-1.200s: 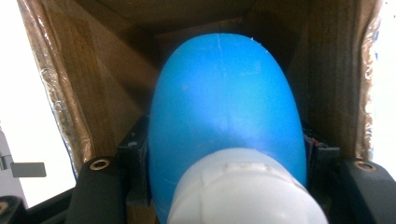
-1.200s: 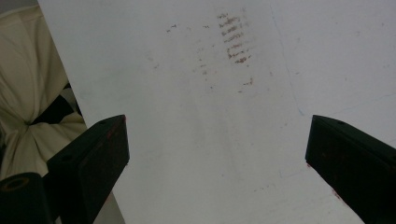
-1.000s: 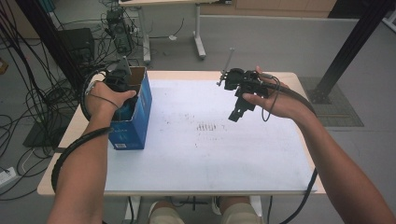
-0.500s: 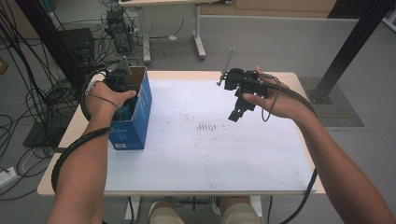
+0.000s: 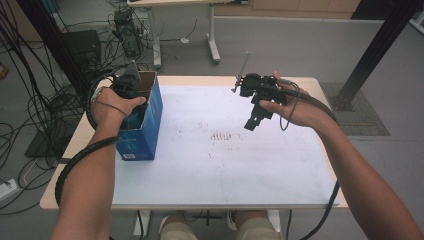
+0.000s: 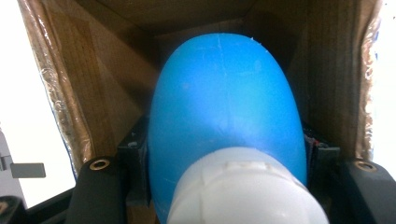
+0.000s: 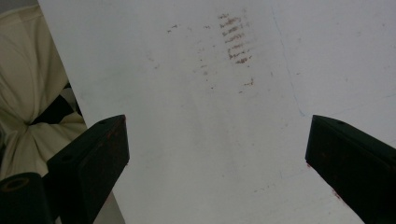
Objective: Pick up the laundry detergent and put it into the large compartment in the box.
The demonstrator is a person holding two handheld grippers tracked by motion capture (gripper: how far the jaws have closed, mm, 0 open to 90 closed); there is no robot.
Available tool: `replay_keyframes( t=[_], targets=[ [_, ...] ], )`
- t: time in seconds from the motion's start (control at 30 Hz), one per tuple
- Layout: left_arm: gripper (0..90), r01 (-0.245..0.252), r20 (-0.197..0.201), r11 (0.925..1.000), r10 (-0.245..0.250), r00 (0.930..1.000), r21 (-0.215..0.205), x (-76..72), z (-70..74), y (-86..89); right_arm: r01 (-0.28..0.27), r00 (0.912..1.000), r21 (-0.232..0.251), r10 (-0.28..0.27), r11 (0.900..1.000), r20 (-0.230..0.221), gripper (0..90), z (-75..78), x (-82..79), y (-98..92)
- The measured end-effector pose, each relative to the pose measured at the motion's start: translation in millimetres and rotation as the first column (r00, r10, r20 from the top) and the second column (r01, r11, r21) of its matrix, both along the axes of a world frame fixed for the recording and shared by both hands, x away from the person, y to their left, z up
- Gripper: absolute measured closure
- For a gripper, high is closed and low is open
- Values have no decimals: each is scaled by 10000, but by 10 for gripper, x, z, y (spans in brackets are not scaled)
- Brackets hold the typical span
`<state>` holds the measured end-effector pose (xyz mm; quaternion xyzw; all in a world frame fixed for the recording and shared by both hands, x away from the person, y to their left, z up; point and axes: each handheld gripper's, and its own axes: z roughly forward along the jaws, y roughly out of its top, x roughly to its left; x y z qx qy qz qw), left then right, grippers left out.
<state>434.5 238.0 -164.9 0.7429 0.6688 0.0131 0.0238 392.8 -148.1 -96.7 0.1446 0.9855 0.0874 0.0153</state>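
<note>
An open blue cardboard box (image 5: 145, 131) stands at the table's left edge. My left gripper (image 5: 131, 99) reaches down into it from above. In the left gripper view, the left gripper (image 6: 227, 150) is shut on a blue rounded object (image 6: 224, 102) with a white ribbed end (image 6: 243, 191), with the box's brown inner walls (image 6: 107, 88) around it. My right gripper (image 5: 252, 122) hangs over the middle of the table, tilted down and open. In the right gripper view, the right gripper (image 7: 215, 154) has nothing between its fingers, and bare white tabletop lies below it.
The white table (image 5: 225, 170) carries faint brown scuff marks (image 5: 220, 135) near its centre. Cables and equipment (image 5: 45, 100) crowd the floor to the left. A black post (image 5: 375, 50) stands at the far right, and another table's legs (image 5: 212, 30) lie beyond.
</note>
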Motion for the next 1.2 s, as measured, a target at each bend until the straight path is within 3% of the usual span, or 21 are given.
replay_keyframes(
  t=[1.2],
  targets=[
    [369,32,0,10000,-32,10000,-26,7,-2,13,-50,10000,-82,50,10000,-12,62,-6,11,44]
  ],
)
